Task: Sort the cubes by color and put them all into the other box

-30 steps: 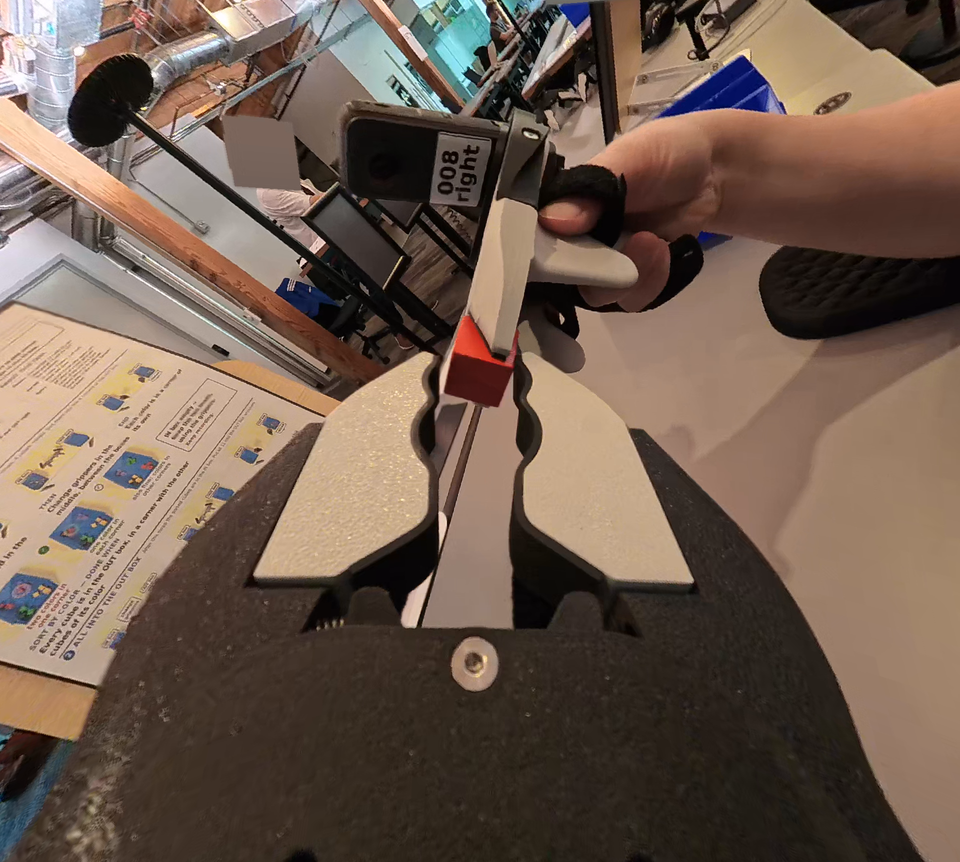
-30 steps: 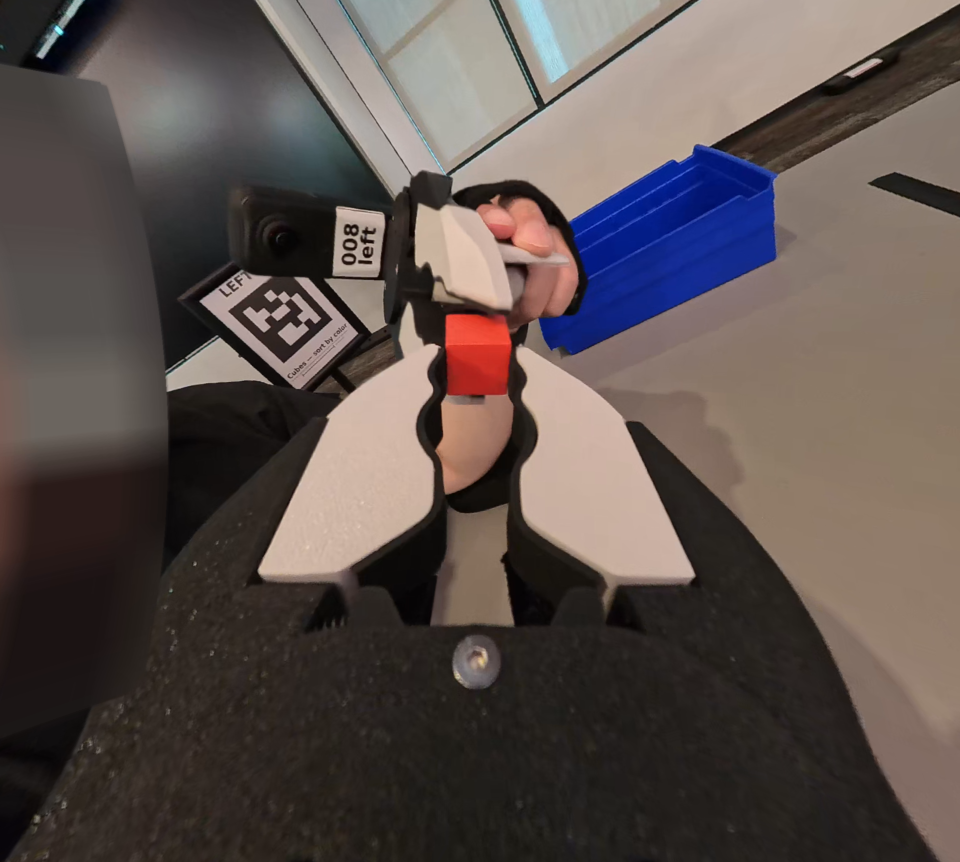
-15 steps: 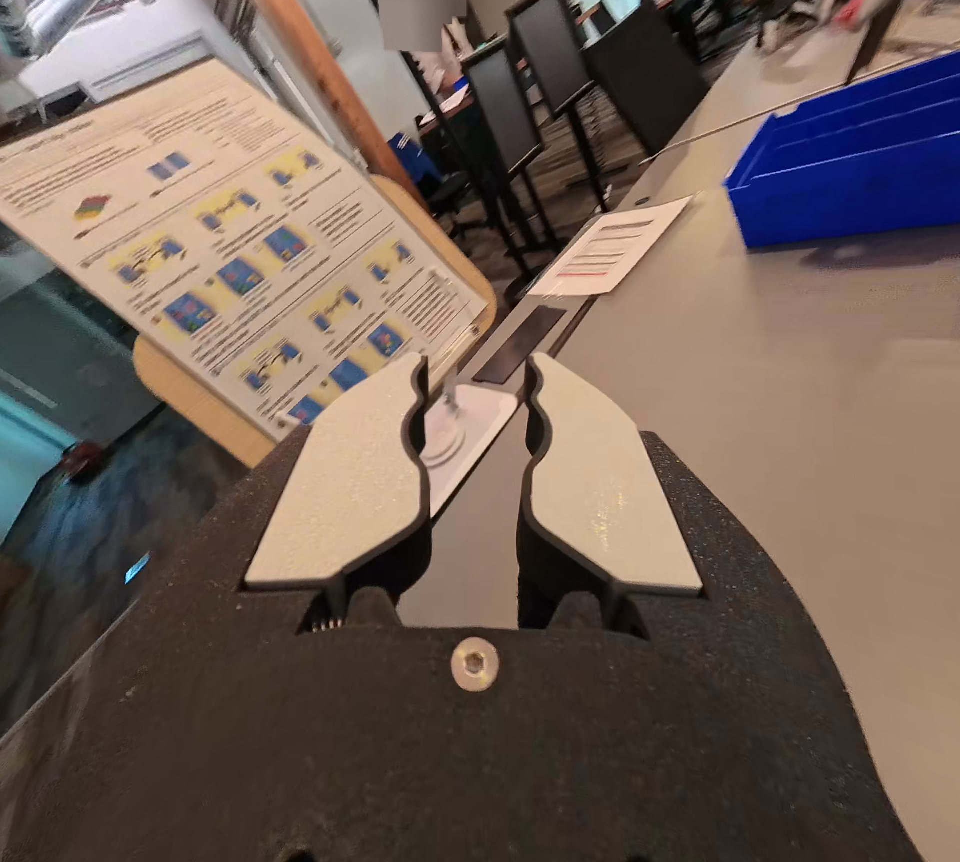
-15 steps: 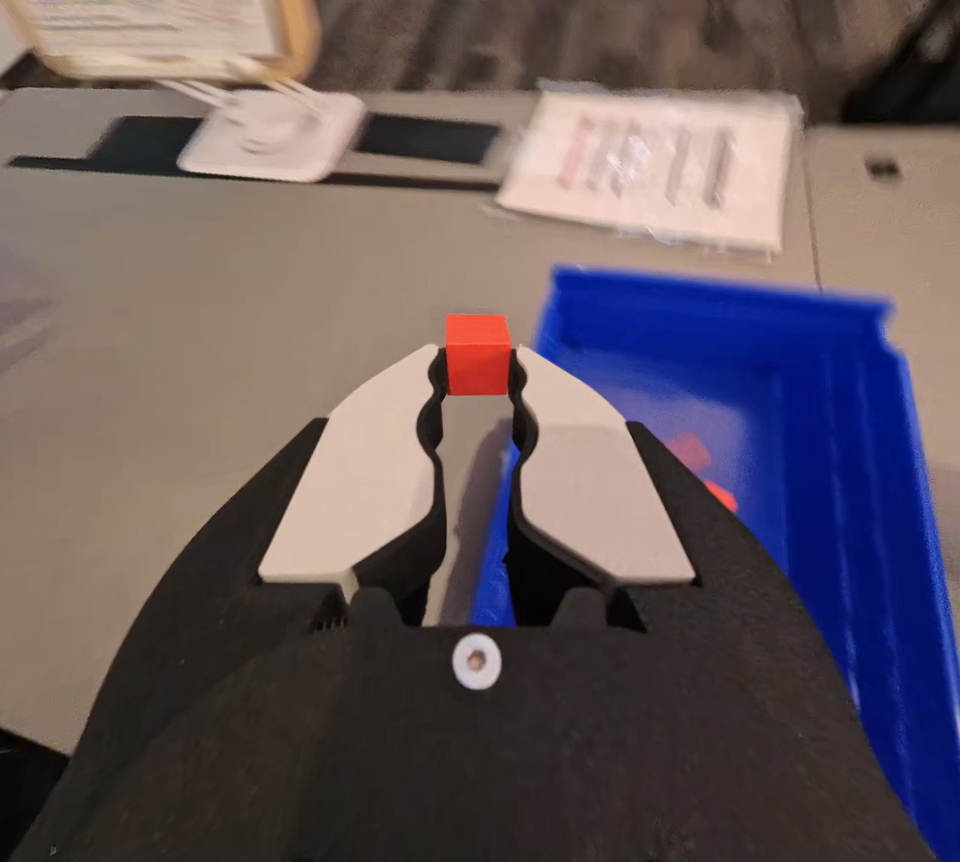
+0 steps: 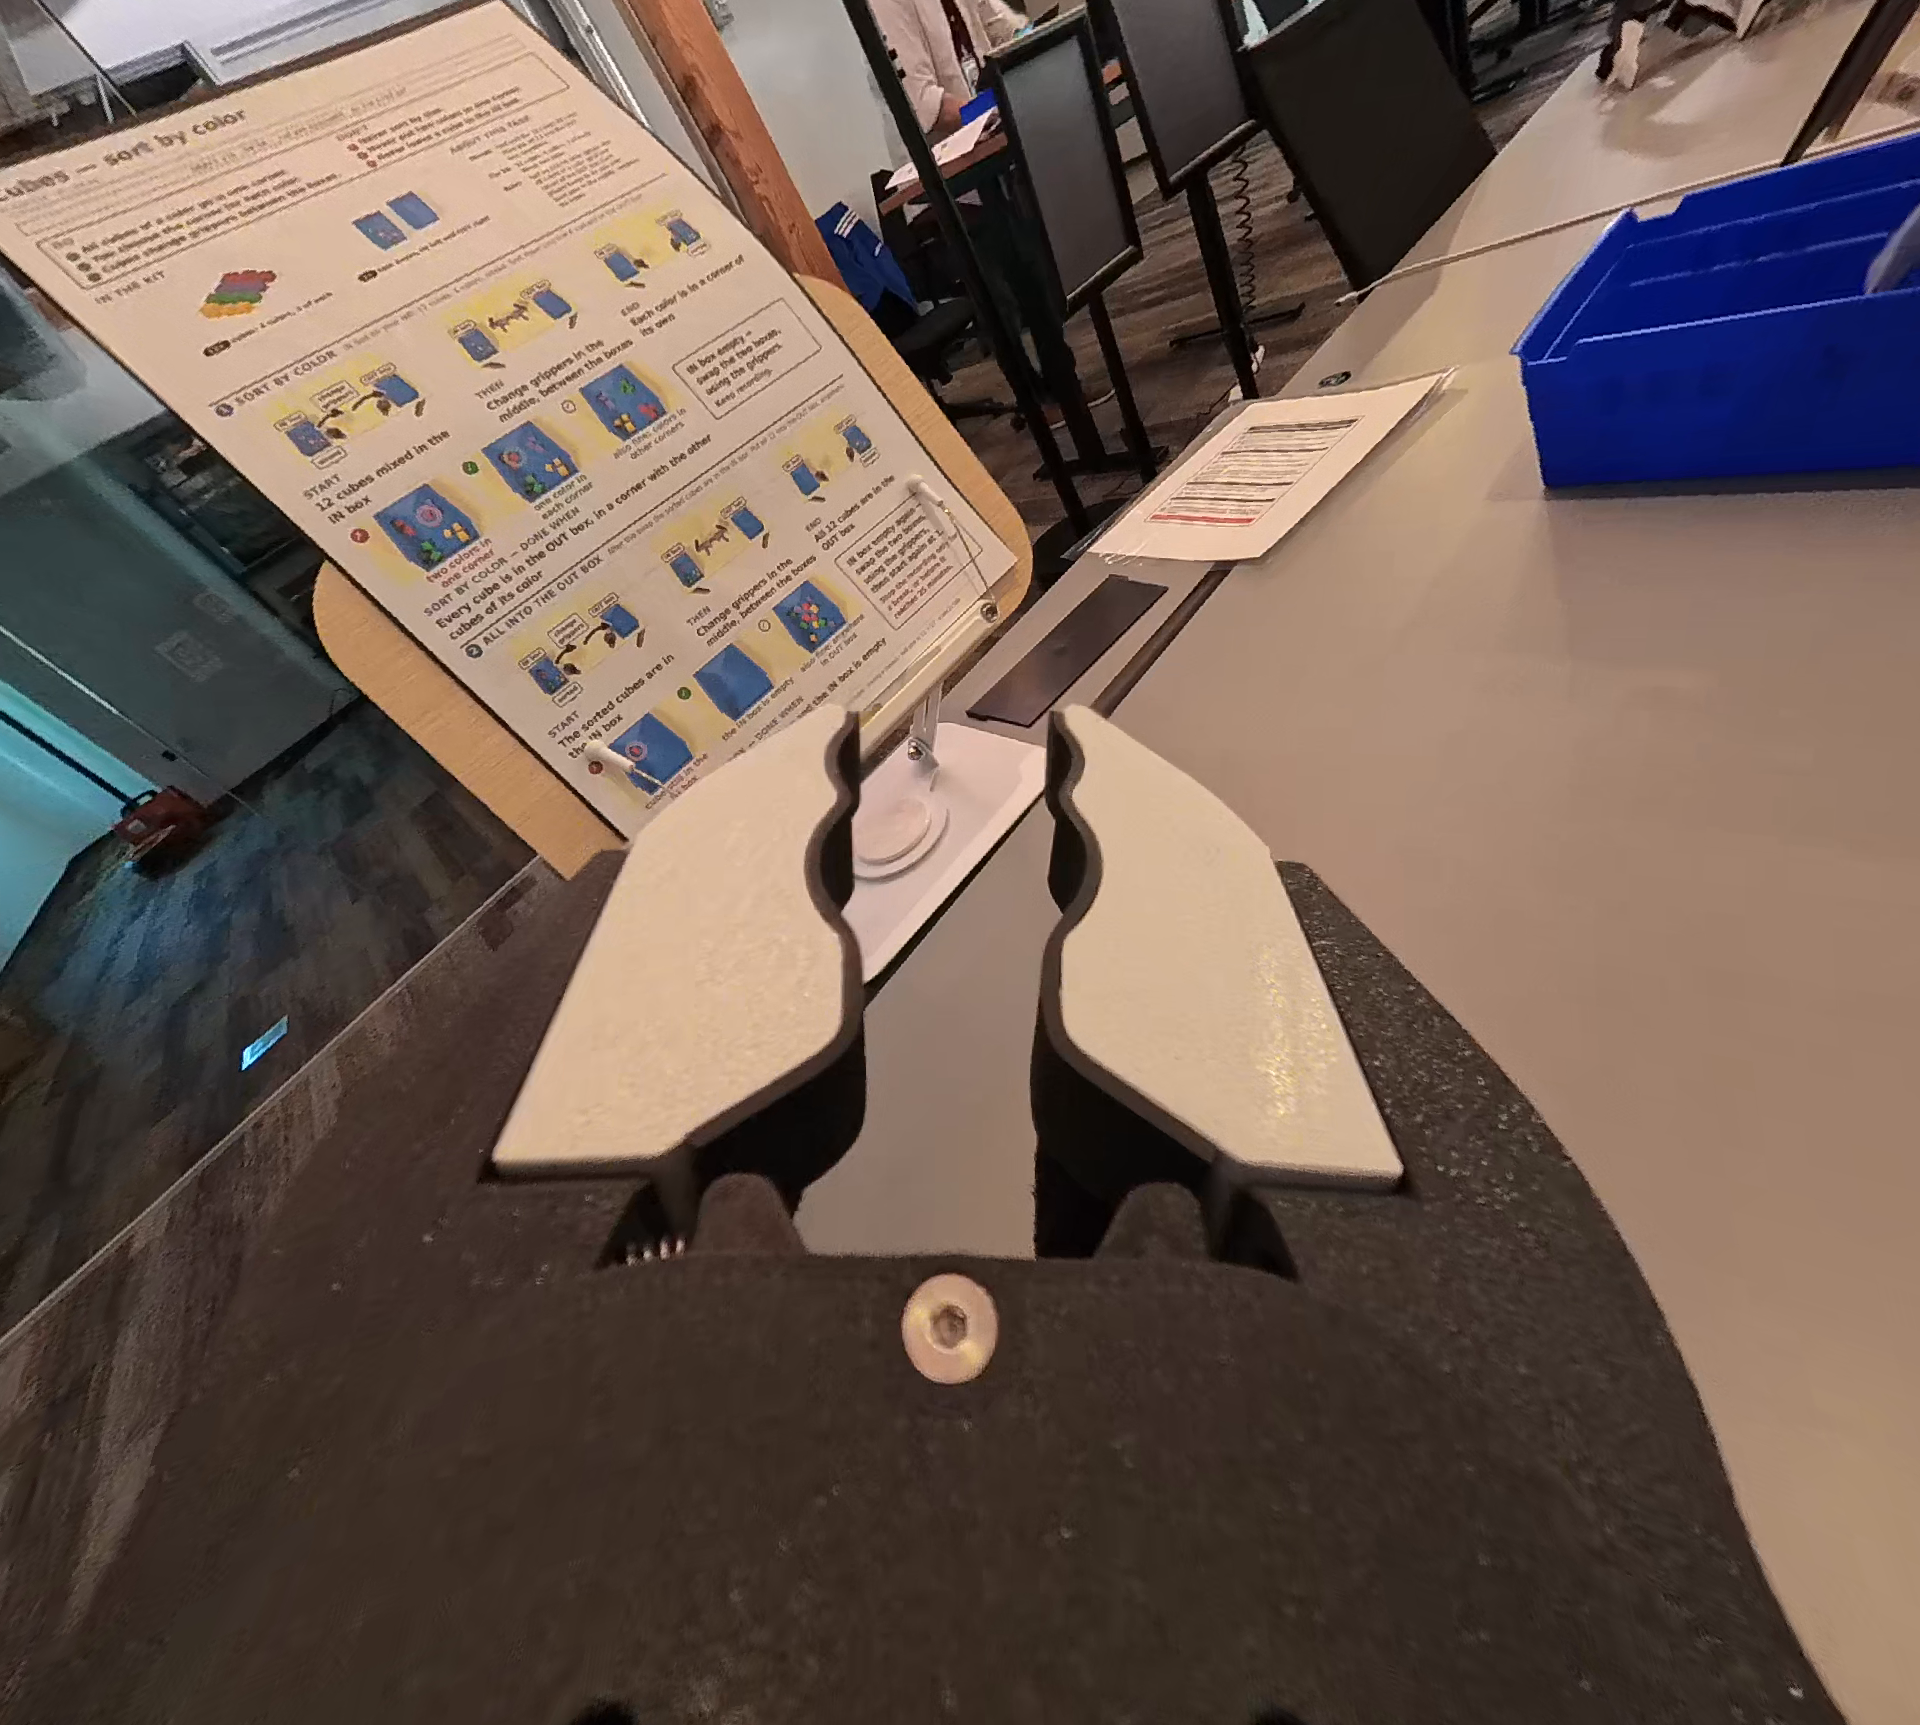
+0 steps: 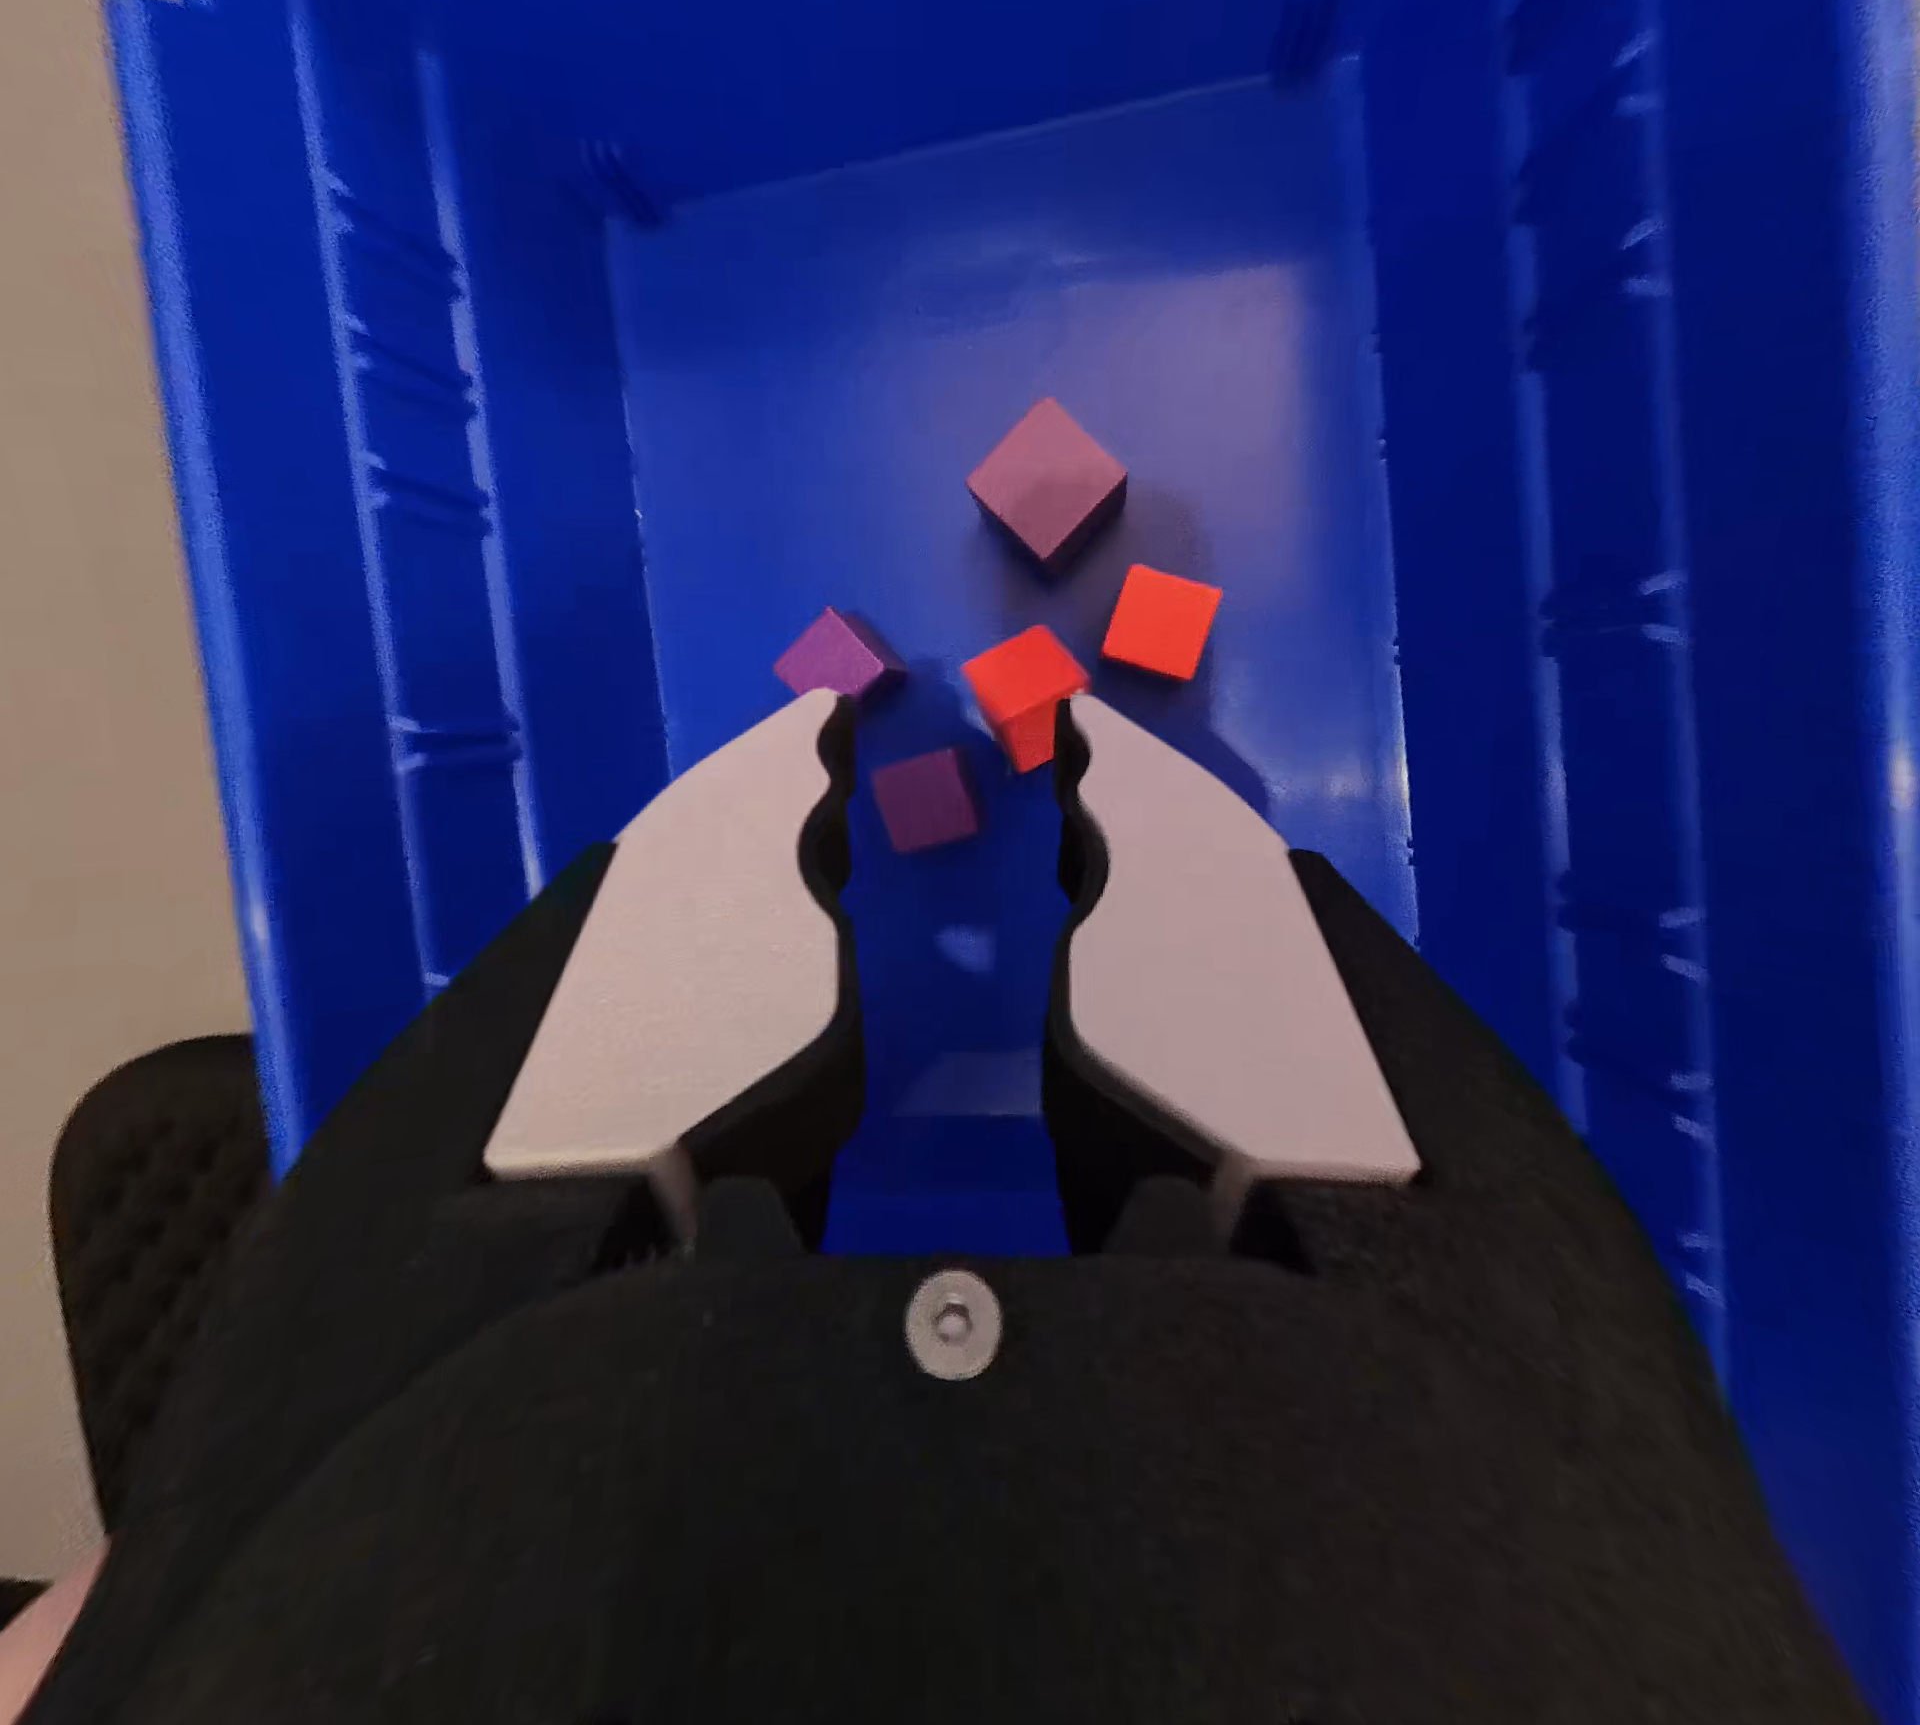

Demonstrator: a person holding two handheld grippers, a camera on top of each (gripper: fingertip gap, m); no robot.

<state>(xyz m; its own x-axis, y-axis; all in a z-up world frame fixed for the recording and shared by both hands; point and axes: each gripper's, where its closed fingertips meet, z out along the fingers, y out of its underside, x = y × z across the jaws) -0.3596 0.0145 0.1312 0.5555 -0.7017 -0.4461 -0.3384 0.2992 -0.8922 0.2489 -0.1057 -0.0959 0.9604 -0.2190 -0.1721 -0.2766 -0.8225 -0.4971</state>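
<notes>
In the right wrist view my right gripper (image 6: 951,701) hangs open above the inside of a blue box (image 6: 416,428), pointing down. A red cube (image 6: 1023,688) sits tilted just off its right fingertip, free of the jaws. A second red cube (image 6: 1161,631) lies beside it on the box floor. Three purple cubes (image 6: 1044,480) (image 6: 836,652) (image 6: 925,799) lie close by. My left gripper (image 5: 954,719) is open and empty above the grey table (image 5: 1507,844). A blue box (image 5: 1714,366) stands far to its right.
An instruction board (image 5: 468,387) on a white stand (image 5: 935,834) stands at the table's left edge, just ahead of my left gripper. A printed sheet (image 5: 1268,470) lies near the blue box. Monitors and chairs stand beyond the table.
My right gripper swung down over the blue box, opened and let go of the red cube. My left gripper turned away from the handover and has held steady since.
</notes>
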